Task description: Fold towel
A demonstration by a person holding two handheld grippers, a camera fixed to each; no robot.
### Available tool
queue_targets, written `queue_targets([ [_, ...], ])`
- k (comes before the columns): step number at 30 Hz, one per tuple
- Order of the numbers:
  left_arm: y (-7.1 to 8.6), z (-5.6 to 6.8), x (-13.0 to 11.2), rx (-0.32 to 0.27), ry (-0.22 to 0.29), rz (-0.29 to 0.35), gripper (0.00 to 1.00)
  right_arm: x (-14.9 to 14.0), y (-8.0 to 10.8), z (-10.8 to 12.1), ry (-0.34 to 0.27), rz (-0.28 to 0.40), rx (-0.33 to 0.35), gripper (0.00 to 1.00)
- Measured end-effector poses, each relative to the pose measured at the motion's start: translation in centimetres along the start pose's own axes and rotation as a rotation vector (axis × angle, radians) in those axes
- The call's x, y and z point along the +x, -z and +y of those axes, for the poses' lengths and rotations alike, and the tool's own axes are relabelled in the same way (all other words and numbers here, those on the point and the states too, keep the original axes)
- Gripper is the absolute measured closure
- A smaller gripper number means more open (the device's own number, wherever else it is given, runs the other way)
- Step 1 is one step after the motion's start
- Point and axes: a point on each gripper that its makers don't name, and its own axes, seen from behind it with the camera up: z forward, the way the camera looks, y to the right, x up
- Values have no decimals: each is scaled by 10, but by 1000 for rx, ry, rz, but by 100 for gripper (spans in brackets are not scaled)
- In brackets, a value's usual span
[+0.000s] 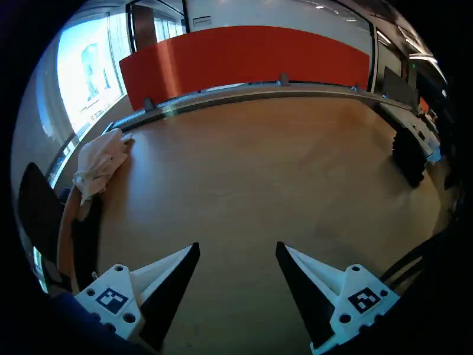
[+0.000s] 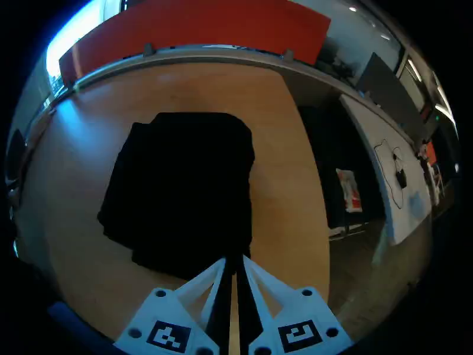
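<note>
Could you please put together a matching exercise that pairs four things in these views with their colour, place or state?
Things:
1. black towel
2. white cloth
3. left gripper
4. partition

Descriptions:
A. open, holding nothing
B. red, upright behind the table
C. lying spread out on the table
D. crumpled near the table's edge

Pairs: 1-C; 2-D; 3-A; 4-B

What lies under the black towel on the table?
The black towel lies on the wooden table, whose bare top shows around it. Whether anything is beneath the cloth cannot be seen, because the towel covers that part.
</note>
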Motion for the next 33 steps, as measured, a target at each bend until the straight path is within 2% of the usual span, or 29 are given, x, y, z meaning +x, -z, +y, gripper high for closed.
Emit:
queue_targets([
  [20,2,0,-4,1,-2,-7,4,-1,-10,2,-9,-15,-25,95],
  [27,2,-3,-3,7,5,-1,4,2,-3,1,-10,14,-30,91],
  [33,0,-4,0,7,8,4,4,3,7,1,-14,41,-45,82],
])
